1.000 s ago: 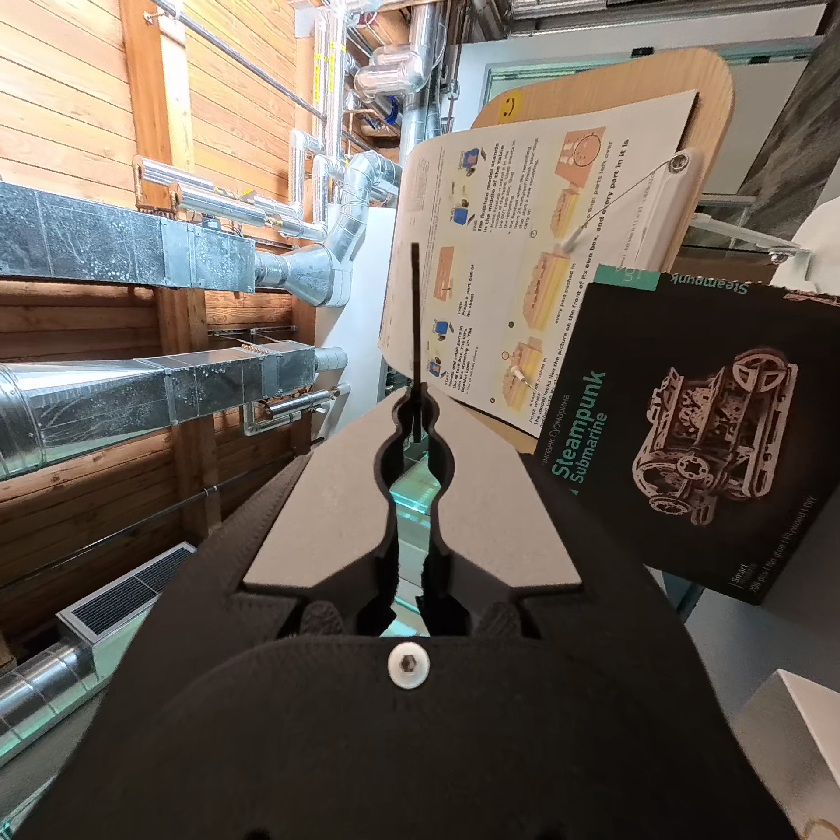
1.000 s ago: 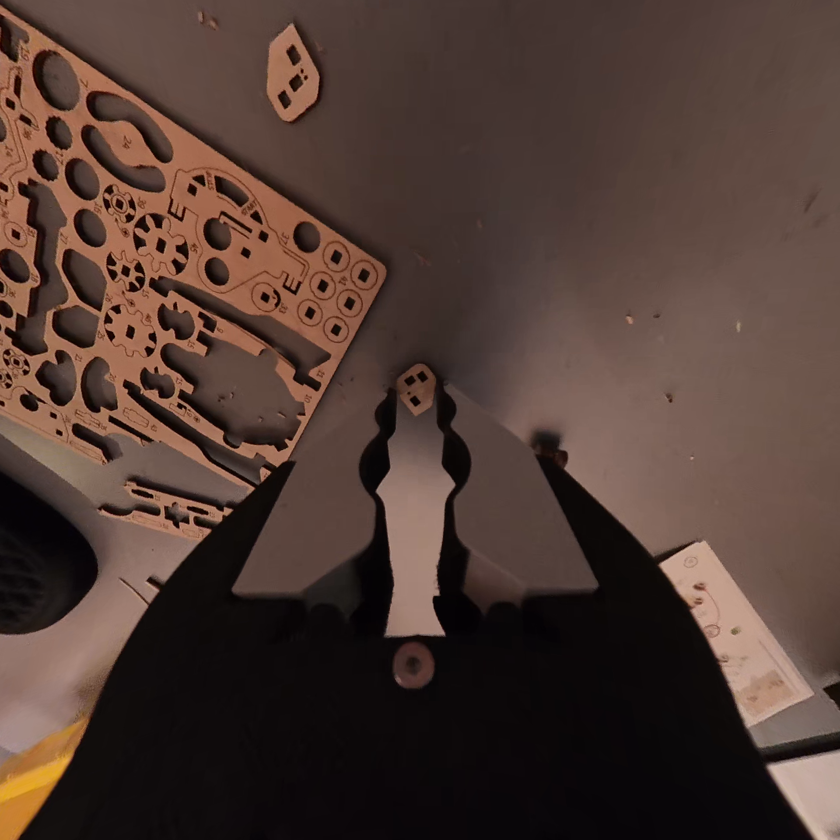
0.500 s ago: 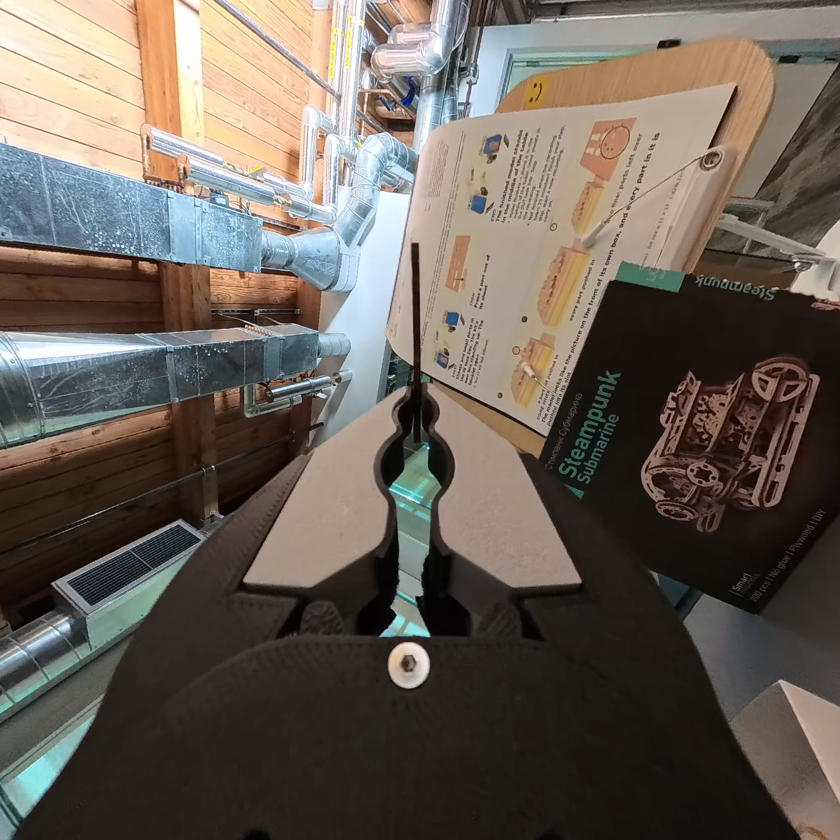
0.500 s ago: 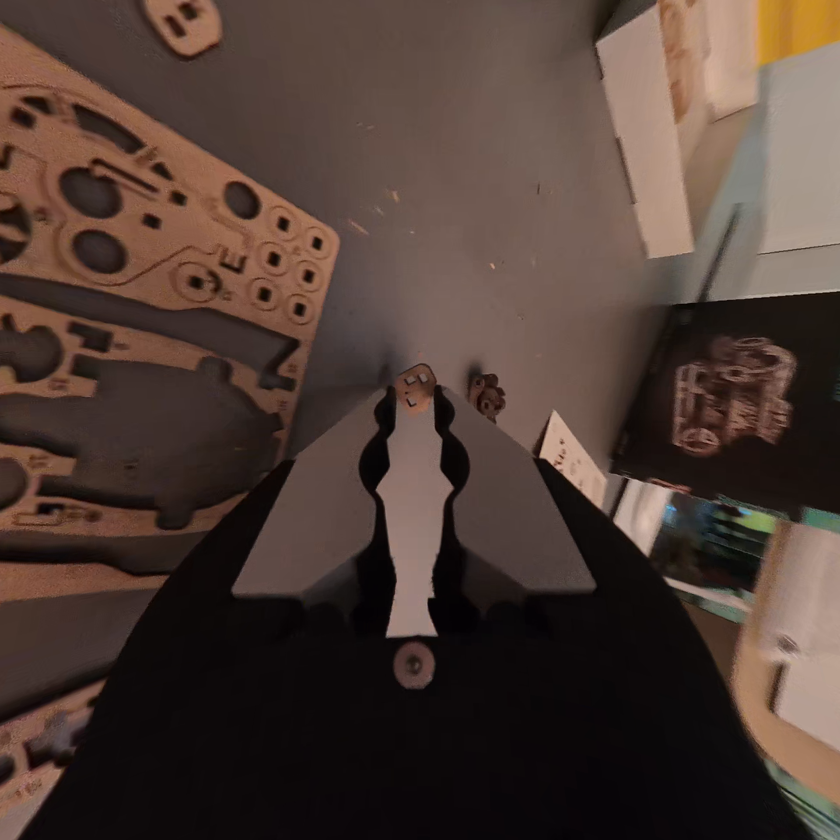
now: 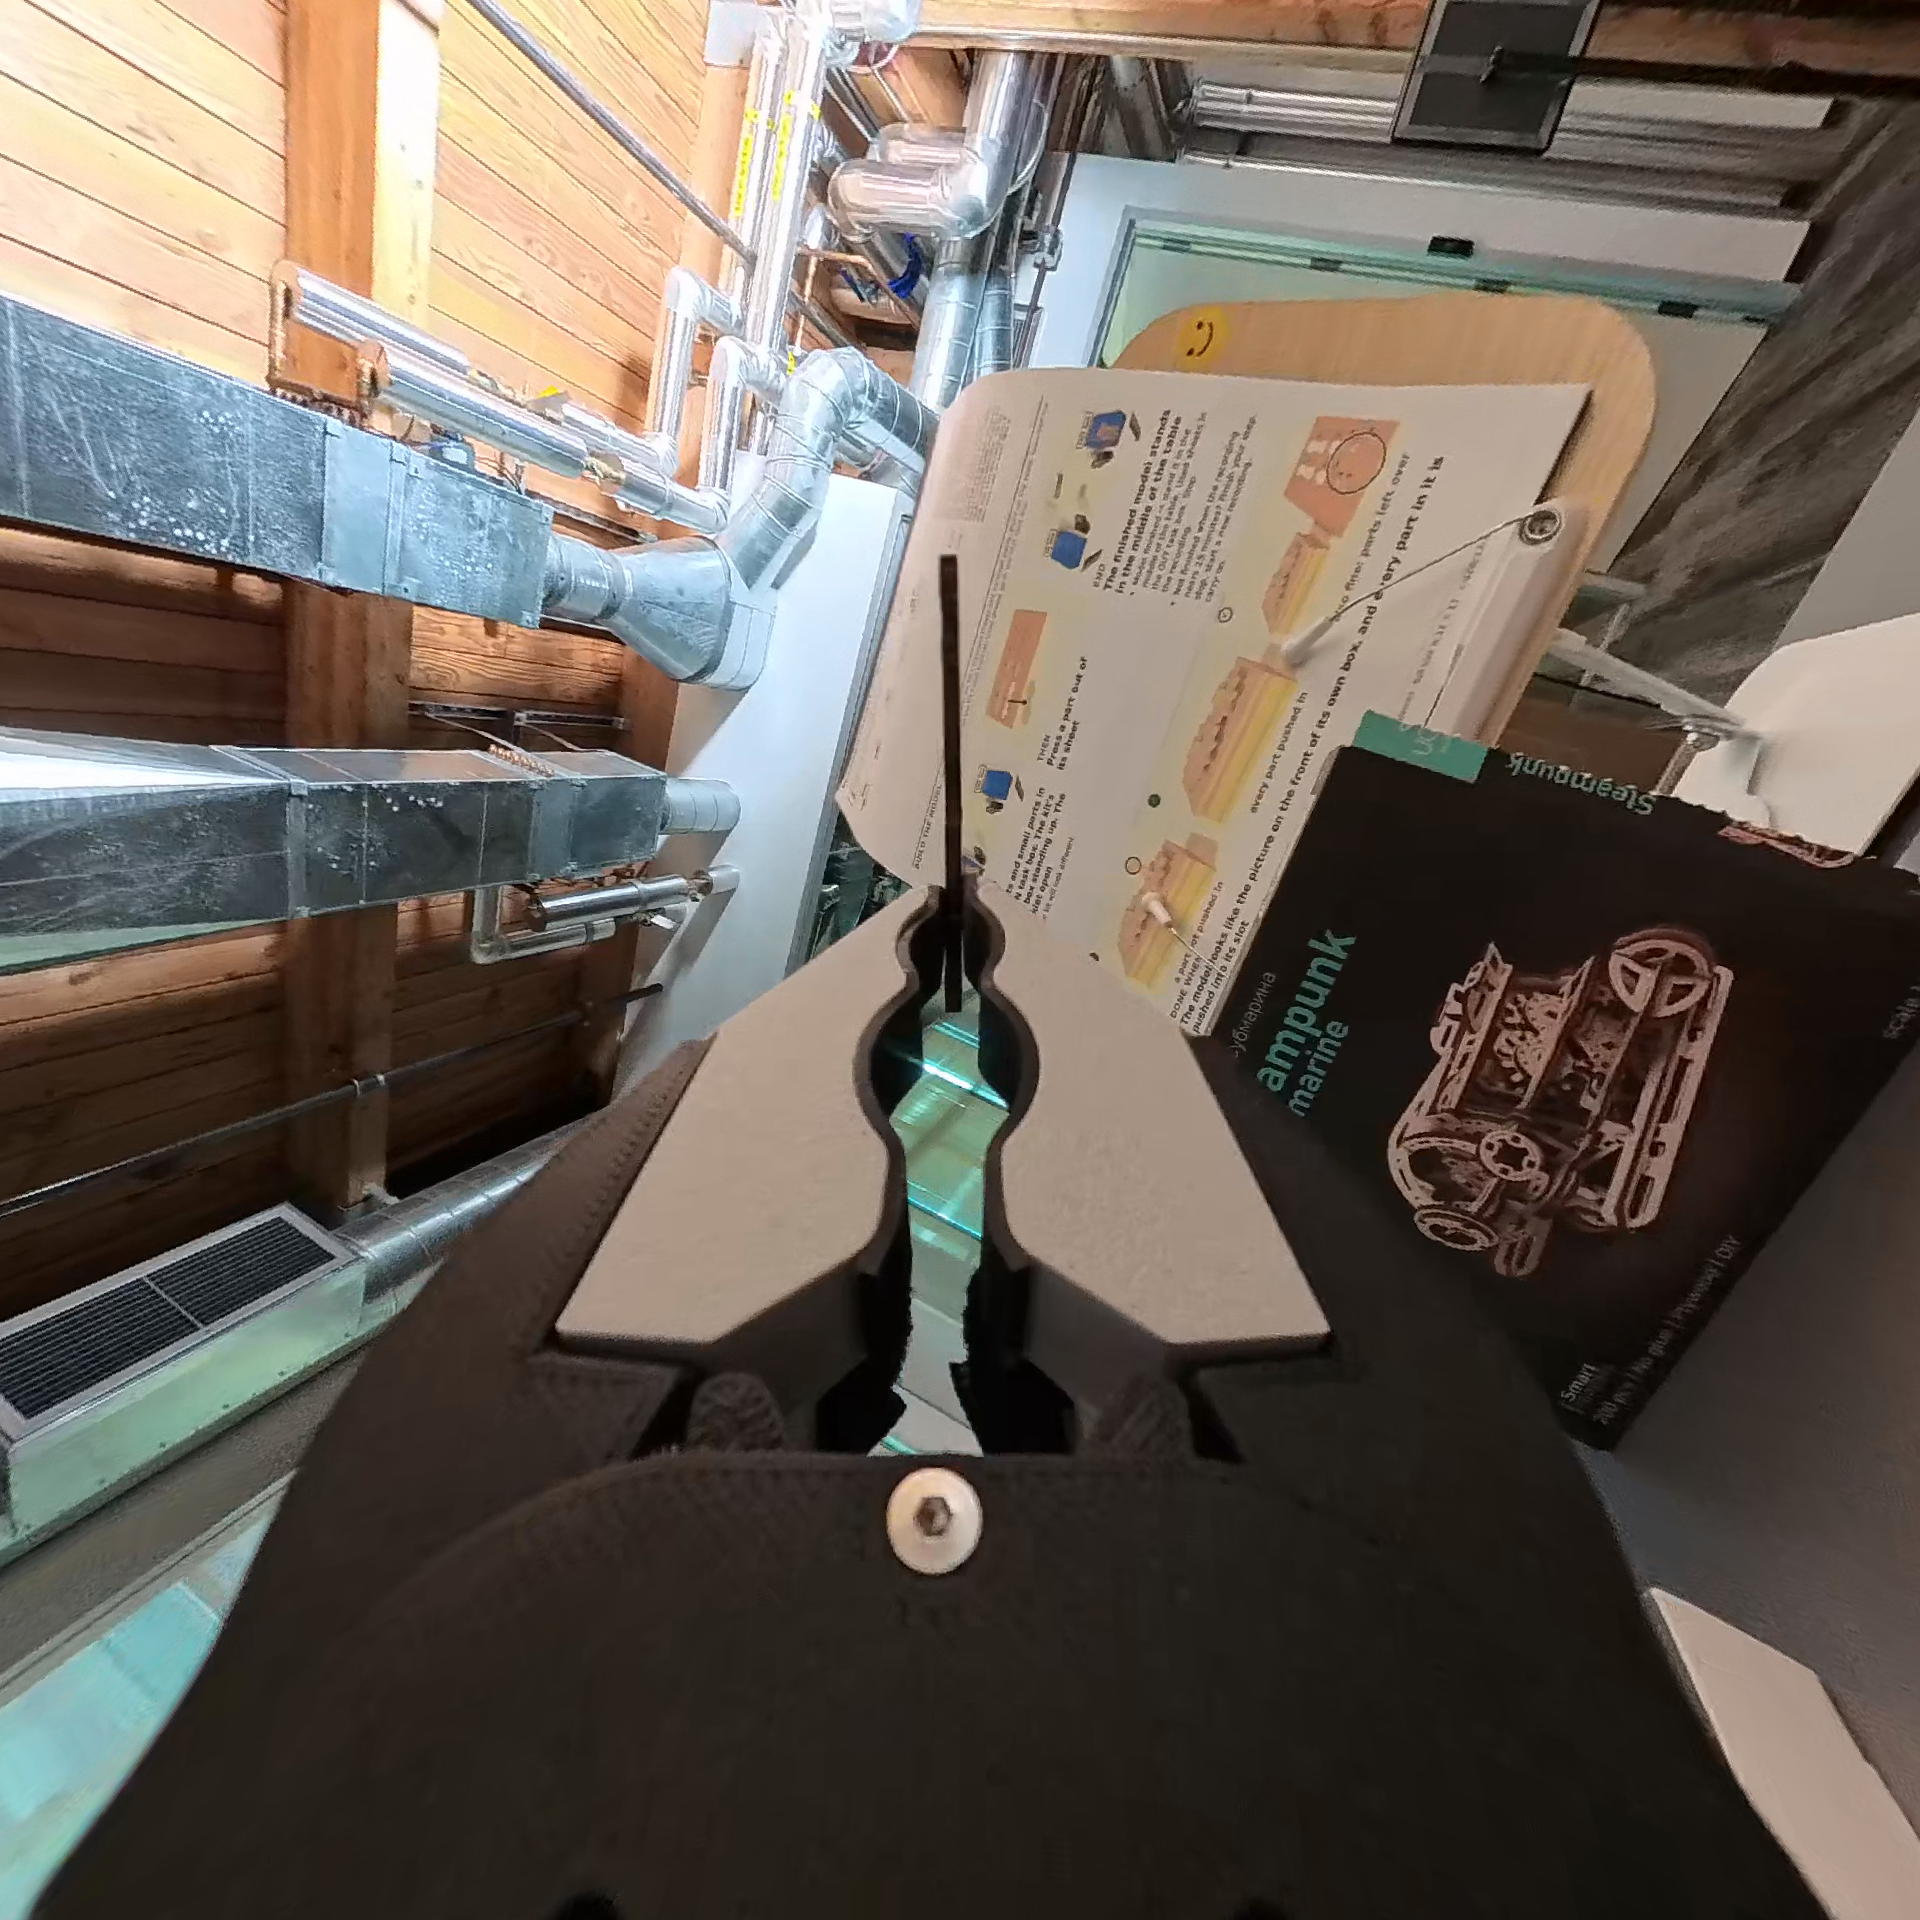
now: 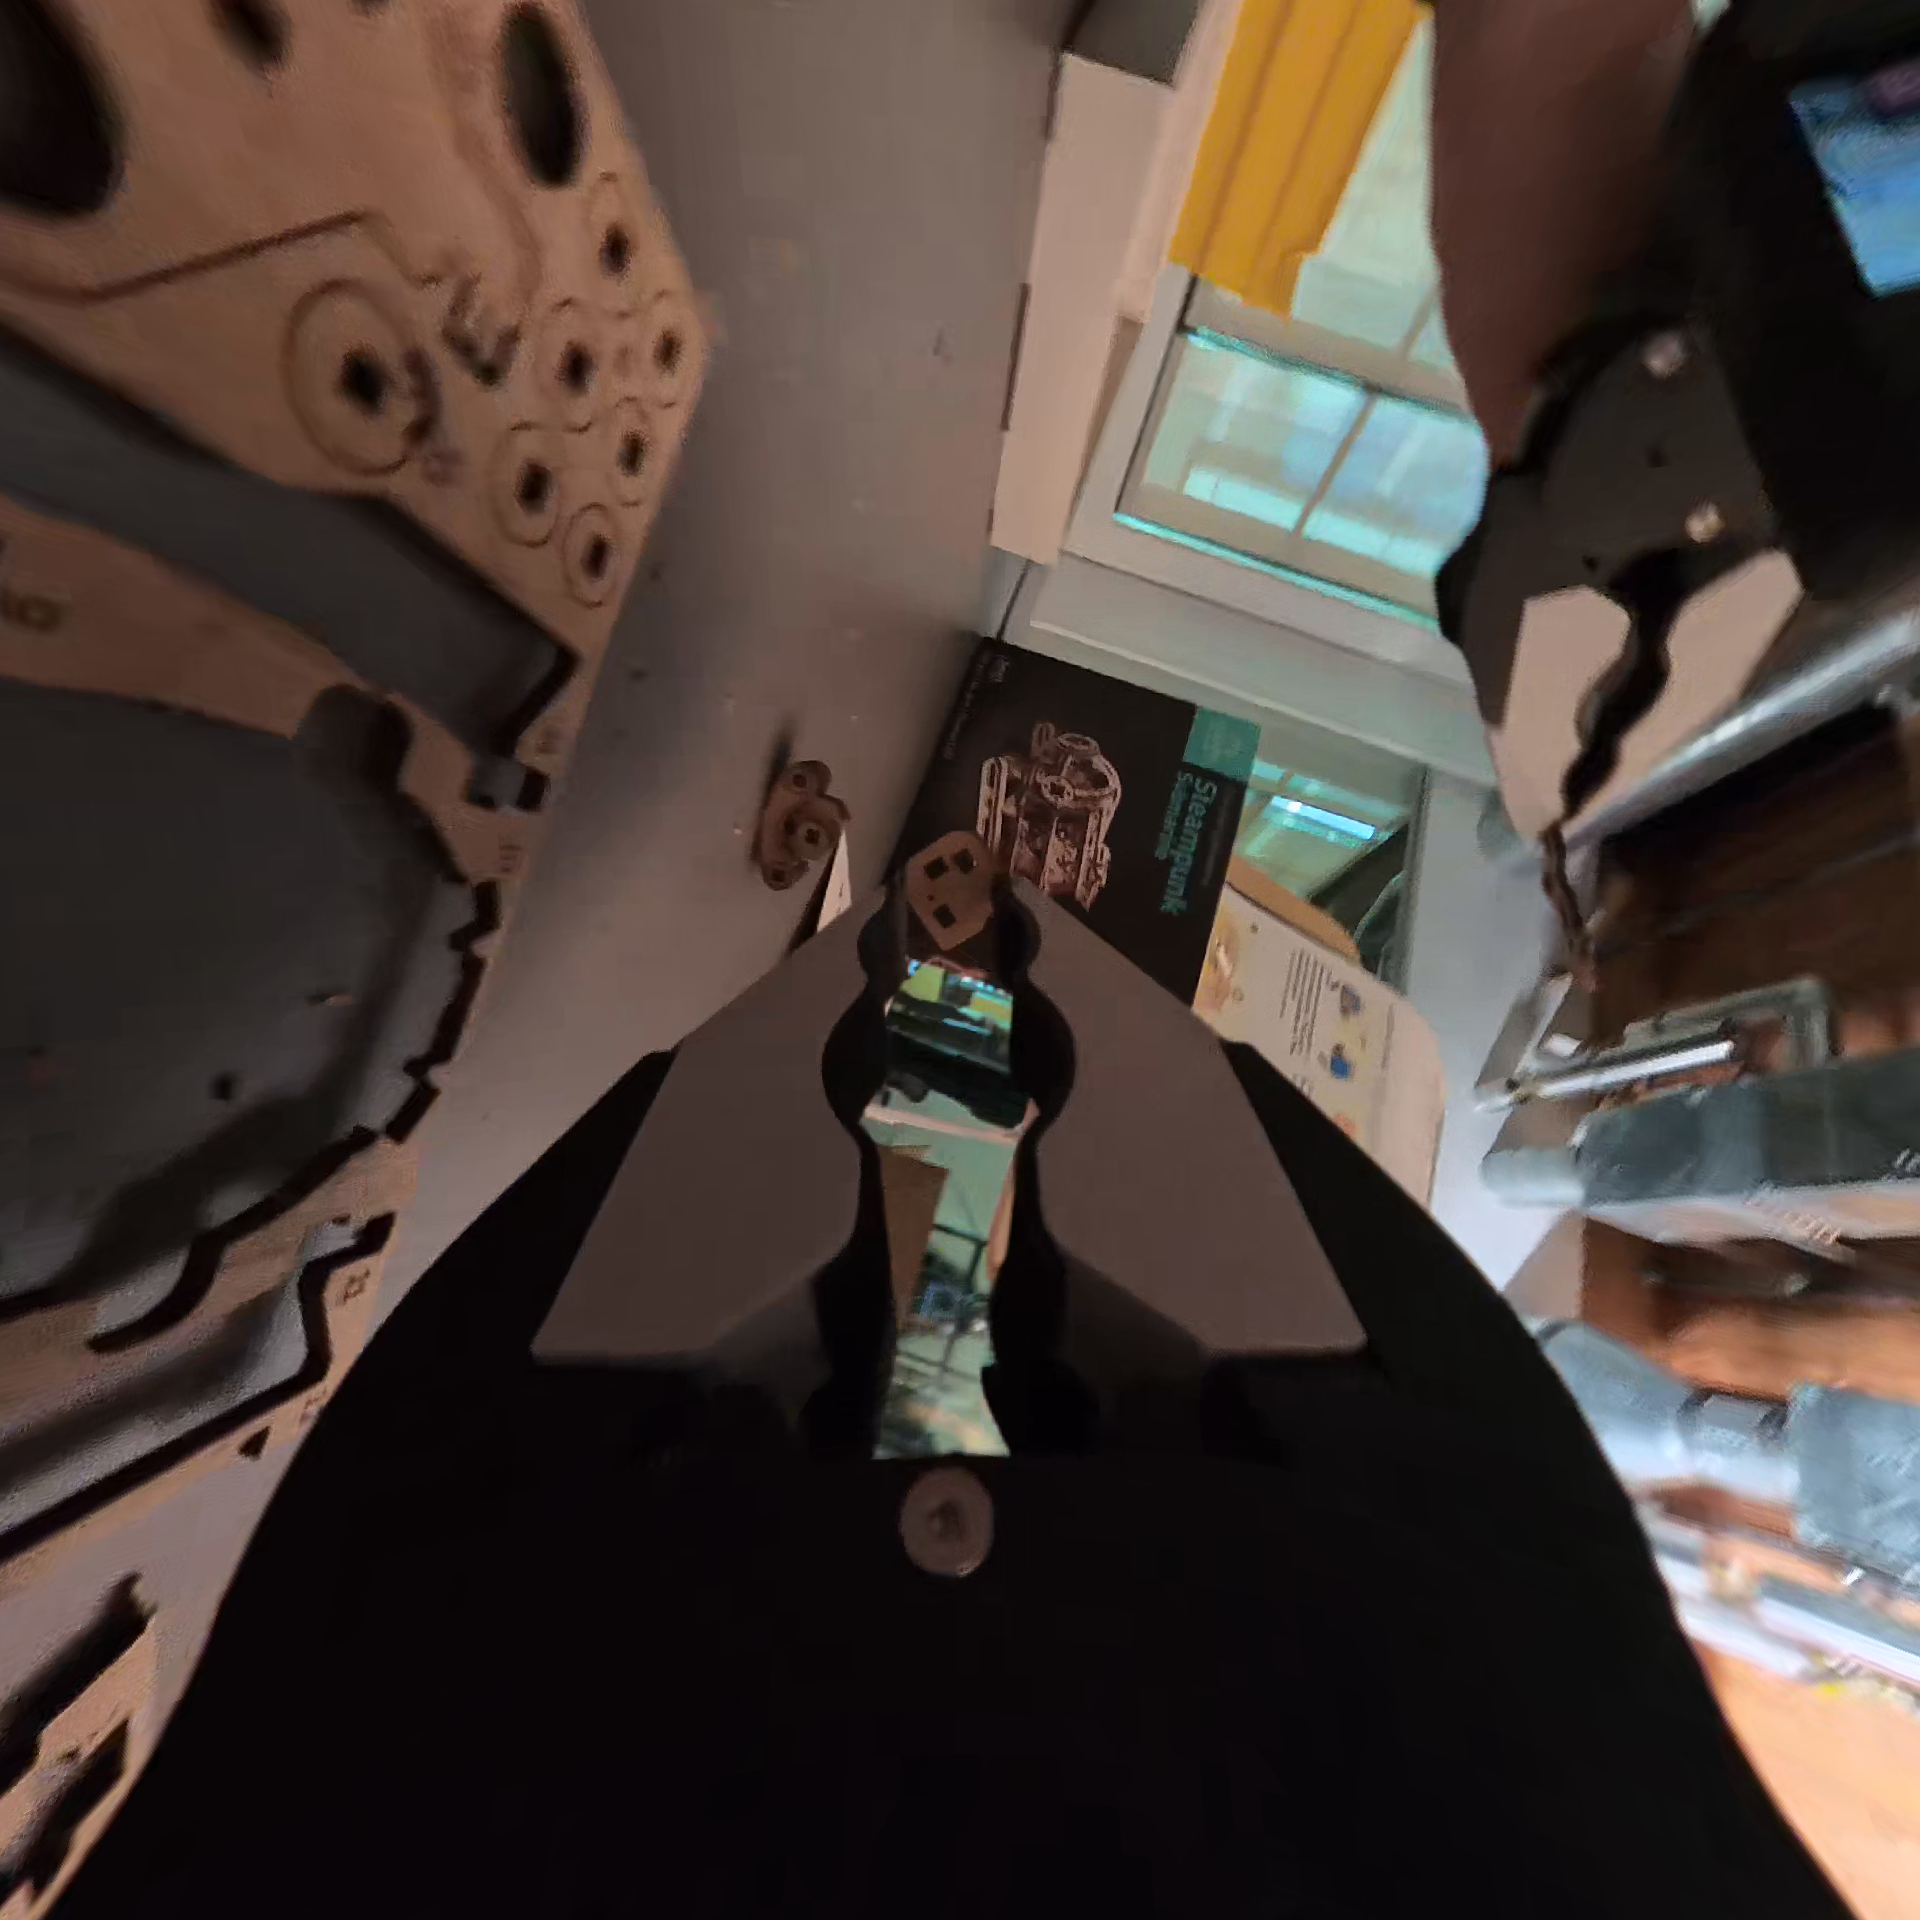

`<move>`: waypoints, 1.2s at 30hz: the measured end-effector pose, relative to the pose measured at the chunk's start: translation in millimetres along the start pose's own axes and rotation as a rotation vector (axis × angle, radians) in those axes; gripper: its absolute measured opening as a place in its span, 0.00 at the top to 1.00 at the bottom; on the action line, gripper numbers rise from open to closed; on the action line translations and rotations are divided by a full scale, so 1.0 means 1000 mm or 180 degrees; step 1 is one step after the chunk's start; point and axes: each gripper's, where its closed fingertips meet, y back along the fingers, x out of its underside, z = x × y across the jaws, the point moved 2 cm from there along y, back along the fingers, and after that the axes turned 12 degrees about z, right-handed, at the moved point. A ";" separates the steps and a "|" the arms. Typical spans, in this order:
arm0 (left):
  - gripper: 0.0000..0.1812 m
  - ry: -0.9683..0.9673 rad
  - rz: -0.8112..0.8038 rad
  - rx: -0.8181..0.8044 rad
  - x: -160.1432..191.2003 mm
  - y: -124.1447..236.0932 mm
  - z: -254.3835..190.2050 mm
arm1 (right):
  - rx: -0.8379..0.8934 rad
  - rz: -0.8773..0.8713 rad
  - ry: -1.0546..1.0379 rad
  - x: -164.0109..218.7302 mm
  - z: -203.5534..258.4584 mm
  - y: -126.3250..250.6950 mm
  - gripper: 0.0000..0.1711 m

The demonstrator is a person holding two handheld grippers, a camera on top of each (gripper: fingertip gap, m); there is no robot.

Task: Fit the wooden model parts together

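Tongs (image 5: 948, 894) (image 6: 948, 904) both clamped — each pinching wood.

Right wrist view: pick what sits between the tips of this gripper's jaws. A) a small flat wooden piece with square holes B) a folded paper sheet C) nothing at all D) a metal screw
A: a small flat wooden piece with dark square cut-outs is pinched at the tips of the right gripper, whose jaws are closed on it.
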 end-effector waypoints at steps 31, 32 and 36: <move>1.00 -0.0123 -0.0010 -0.0071 0.002 0.000 -0.006 | -0.0257 -0.0981 0.1771 -0.024 0.038 0.028 0.91; 1.00 -0.0123 -0.0008 -0.0069 0.002 0.000 -0.006 | -0.0298 -0.0979 0.1776 -0.022 0.038 0.029 0.91; 1.00 -0.0133 -0.0008 -0.0074 0.002 0.000 -0.006 | -0.0386 -0.0976 0.1768 -0.016 0.033 0.034 0.90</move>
